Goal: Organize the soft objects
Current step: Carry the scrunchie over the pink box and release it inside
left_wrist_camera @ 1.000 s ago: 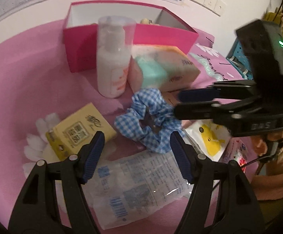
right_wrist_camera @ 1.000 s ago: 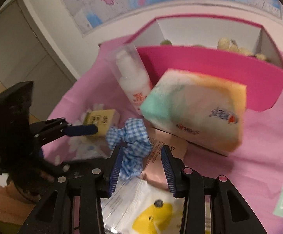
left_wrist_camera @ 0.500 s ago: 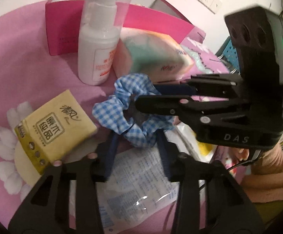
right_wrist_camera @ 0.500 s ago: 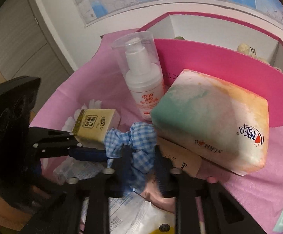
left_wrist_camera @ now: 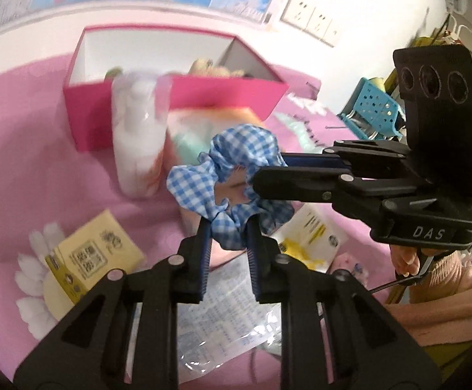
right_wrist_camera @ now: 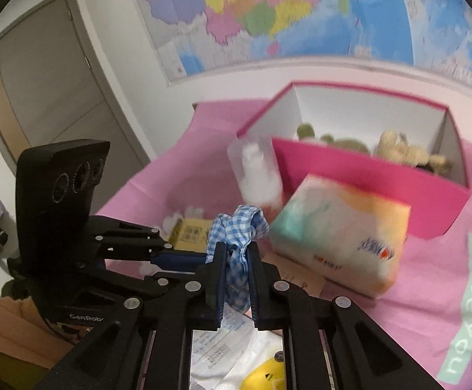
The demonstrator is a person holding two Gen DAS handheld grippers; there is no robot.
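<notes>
A blue-and-white checked scrunchie (left_wrist_camera: 226,169) hangs in the air above the pink cloth. My left gripper (left_wrist_camera: 228,230) is shut on its lower edge. My right gripper (right_wrist_camera: 237,260) is shut on its other side and reaches in from the right in the left wrist view (left_wrist_camera: 268,175). The scrunchie also shows in the right wrist view (right_wrist_camera: 236,227). An open pink box (left_wrist_camera: 184,97) with plush toys inside stands behind; it also shows in the right wrist view (right_wrist_camera: 366,175).
A white pump bottle (left_wrist_camera: 138,143) and a pastel tissue pack (right_wrist_camera: 340,230) stand in front of the box. A yellow tissue packet (left_wrist_camera: 89,256), a clear printed bag (left_wrist_camera: 223,312) and a yellow-print pouch (left_wrist_camera: 307,237) lie on the cloth below.
Both grippers closed on the scrunchie and lifted it off the cloth, up toward the box.
</notes>
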